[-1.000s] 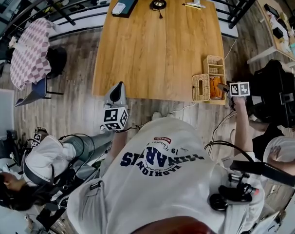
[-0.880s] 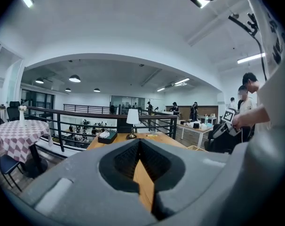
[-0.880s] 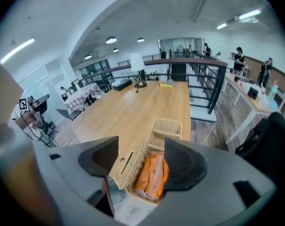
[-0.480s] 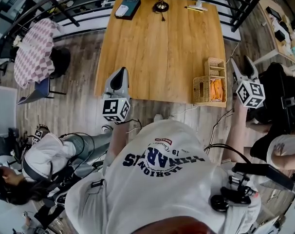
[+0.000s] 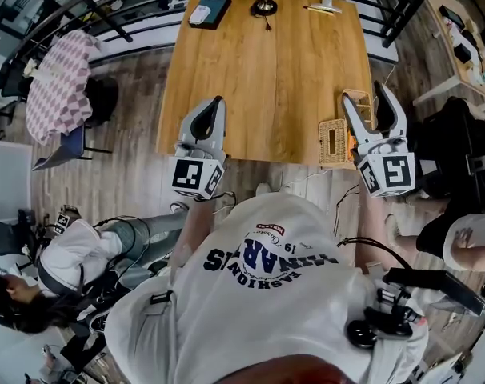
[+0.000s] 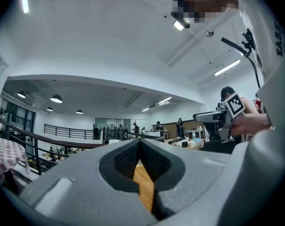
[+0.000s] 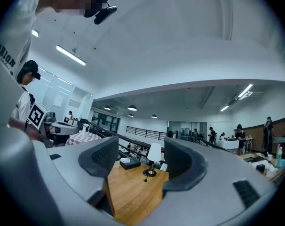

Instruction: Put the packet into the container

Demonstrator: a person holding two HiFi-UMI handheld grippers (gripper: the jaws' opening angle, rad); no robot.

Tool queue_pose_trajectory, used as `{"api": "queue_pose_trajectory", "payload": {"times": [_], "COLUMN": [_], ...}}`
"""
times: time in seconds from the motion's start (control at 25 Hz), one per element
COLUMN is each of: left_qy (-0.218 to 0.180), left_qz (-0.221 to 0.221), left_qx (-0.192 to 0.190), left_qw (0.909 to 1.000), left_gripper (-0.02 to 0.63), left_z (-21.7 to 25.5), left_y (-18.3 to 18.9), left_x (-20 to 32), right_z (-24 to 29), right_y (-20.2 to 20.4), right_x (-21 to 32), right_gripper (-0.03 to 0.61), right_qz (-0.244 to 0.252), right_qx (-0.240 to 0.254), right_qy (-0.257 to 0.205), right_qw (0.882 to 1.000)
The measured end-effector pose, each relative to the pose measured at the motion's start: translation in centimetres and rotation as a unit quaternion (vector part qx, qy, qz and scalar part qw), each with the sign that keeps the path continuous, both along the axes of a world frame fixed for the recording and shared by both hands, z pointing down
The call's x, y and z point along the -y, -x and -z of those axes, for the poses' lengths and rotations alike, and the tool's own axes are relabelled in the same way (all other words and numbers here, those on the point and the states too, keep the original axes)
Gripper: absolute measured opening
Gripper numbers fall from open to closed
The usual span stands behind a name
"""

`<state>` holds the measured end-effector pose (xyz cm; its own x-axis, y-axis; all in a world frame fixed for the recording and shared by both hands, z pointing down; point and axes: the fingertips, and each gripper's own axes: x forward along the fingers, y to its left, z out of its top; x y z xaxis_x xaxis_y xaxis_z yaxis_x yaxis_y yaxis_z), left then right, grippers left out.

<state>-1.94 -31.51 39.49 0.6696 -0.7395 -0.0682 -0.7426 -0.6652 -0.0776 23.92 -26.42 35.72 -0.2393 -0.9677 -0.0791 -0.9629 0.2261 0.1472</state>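
Right gripper (image 5: 366, 102) spread, empty, now lifted off woven wicker basket (image 5: 332, 141), flat orange packet (image 5: 352, 145) inside, beside gripper, left gripper (image 5: 208, 122) pressed together.

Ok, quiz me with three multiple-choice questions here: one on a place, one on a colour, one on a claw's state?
1. Where on the table is the wicker container? A far left corner; B near right corner; C middle.
2. What colour is the shade of the lamp? A white; B red; C green.
3. How is the right claw? A gripping something; B open and empty; C shut, empty.
Answers: B, it sits by the right claw at the near edge; A, the shade shows white; B, its jaws stand apart with only table between.
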Motion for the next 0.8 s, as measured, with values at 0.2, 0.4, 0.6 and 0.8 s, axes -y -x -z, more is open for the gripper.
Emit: {"api": "queue_pose_trajectory", "payload": {"times": [0.2, 0.4, 0.6, 0.8], "left_qy": [-0.013, -0.02, -0.022, -0.02], "left_qz": [-0.035, -0.047, -0.05, -0.048], "left_qx": [0.018, 0.028, 0.033, 0.033], "left_qw": [0.9992, 0.9983, 0.9979, 0.9981], "left_gripper": [-0.005, -0.005, -0.005, -0.005], "left_z": [0.1, -0.1, 0.3, 0.2], "left_y": [-1.6, -2.2, -3.5, -3.8], "left_x": [-1.0, -1.7, -3.0, -3.6], "right_z": [-1.4, -3.2, -3.3, -3.8], "right_y": [4.1, 5.7, 5.0, 4.8], "right_x": [0.0, -0.3, -1.5, -1.9], "right_gripper": [0.298, 0.005, 0.005, 0.005], "right_qz": [0.034, 0.064, 0.078, 0.081], "right_qx": [-0.031, -0.017, -0.024, -0.018], "right_qy": [0.016, 0.054, 0.067, 0.072], "right_qw": [0.999, 0.996, 0.994, 0.994]}}
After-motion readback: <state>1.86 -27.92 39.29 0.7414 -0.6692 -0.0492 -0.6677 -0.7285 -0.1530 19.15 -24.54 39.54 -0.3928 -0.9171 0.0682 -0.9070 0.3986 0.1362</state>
